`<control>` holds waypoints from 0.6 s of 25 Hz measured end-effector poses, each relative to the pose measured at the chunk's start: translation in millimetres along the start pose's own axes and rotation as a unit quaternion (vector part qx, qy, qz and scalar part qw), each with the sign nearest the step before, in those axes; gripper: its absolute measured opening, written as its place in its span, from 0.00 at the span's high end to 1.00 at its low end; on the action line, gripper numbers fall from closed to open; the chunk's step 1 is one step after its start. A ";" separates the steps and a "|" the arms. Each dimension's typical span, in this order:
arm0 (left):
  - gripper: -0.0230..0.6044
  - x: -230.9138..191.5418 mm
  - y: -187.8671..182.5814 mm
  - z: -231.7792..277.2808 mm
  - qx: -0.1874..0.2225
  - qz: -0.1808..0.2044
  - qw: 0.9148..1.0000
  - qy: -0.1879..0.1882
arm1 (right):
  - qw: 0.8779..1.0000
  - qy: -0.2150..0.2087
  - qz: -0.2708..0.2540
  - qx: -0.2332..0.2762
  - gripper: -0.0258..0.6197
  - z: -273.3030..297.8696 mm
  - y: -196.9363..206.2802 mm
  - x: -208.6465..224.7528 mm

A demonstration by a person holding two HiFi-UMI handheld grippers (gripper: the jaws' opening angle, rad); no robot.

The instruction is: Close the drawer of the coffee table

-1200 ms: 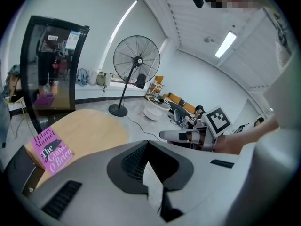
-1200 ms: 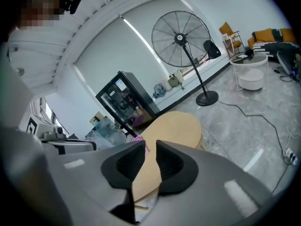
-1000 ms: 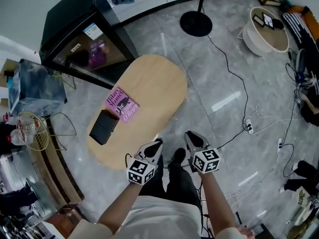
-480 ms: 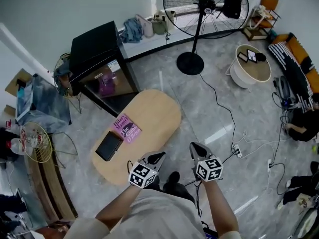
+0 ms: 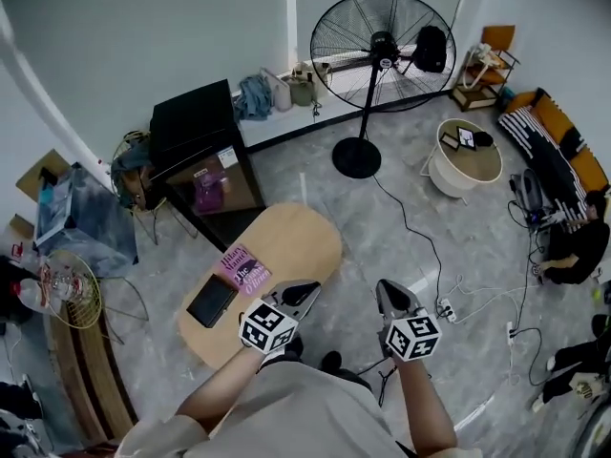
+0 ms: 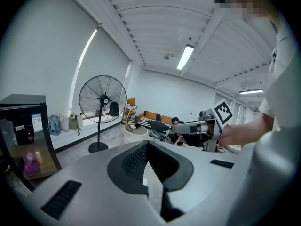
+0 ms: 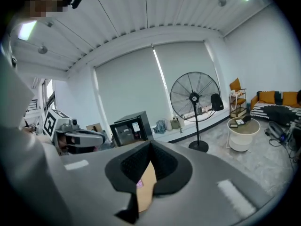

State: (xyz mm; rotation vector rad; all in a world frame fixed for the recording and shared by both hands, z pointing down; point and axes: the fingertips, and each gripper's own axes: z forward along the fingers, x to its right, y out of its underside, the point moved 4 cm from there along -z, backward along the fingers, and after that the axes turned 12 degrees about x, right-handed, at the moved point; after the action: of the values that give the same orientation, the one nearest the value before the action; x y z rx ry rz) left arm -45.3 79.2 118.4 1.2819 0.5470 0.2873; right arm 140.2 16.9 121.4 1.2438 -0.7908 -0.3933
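The coffee table [image 5: 286, 246] has an oval top of pale, smooth wood and stands on grey marbled floor tiles. Its drawer cannot be made out from above. On the top lie a pink book [image 5: 243, 267] and, just beside it, a flat black rectangular thing [image 5: 212, 301].

The left gripper [image 5: 307, 290] is clenched, its dark ribbed pads meeting at the tips with nothing between them. The right gripper [image 5: 387, 292] is likewise closed and empty. Both are grey plastic, each with a marker cube at the back.

The table lies below and ahead of the tongs. In the head view the left one's tip overlaps the table's near edge, while the right hangs over bare floor to the table's right — neither touches it.

Beyond stand a black glass-fronted cabinet [image 5: 196, 132], a tall wire-caged fan [image 5: 382, 41] and a round white side table [image 5: 463, 156].
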 end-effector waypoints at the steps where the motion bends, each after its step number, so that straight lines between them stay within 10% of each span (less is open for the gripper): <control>1: 0.95 0.5 -9.4 0.8 0.011 0.003 1.000 0.001 | 1.000 0.003 -0.006 0.008 0.94 -3.6 -10.0 0.7; 15: 0.95 8.0 -63.4 -13.0 0.073 0.028 0.997 -0.015 | 0.995 -0.011 -0.065 0.072 0.94 -32.7 -75.4 -11.1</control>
State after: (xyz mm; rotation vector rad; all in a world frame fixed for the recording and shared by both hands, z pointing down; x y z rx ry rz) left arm -51.6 76.6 53.5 1.4434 0.5152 0.2782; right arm 167.1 24.0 43.3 1.4318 -0.7702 -0.4629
